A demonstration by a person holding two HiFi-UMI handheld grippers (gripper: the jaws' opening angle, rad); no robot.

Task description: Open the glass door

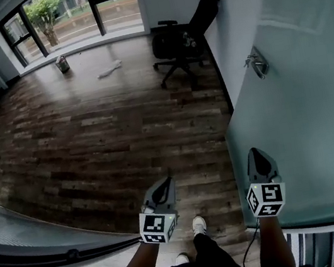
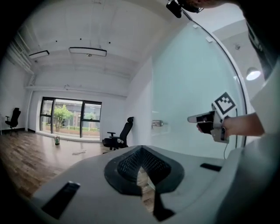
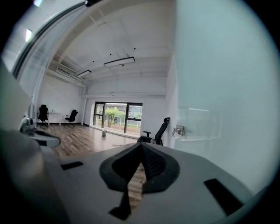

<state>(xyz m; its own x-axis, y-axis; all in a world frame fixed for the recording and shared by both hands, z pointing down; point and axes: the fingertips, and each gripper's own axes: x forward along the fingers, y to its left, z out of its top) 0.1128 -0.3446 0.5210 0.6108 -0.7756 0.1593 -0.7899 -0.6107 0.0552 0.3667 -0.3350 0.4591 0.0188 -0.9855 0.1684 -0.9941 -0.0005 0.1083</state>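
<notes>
The frosted glass door [image 1: 301, 93] stands at the right, swung into the room, with a metal lock handle [image 1: 258, 64] on its face. My right gripper [image 1: 259, 159] hangs close beside the door's lower part, well short of the handle, shut and holding nothing. My left gripper [image 1: 164, 189] is to its left over the wood floor, also shut and empty. In the left gripper view the jaws [image 2: 141, 148] meet at the tip; the door [image 2: 188, 109], its handle [image 2: 157, 124] and my right gripper [image 2: 195, 118] lie ahead. In the right gripper view the closed jaws [image 3: 141, 144] point along the door [image 3: 218, 87] toward the handle [image 3: 178, 130].
A black office chair [image 1: 184, 34] stands by the wall beyond the door's edge. A small bucket [image 1: 62, 63] and a white cloth [image 1: 109, 69] lie near the windows [image 1: 69, 12]. A curved glass panel [image 1: 33, 243] runs along the lower left. My shoes [image 1: 198, 225] are below.
</notes>
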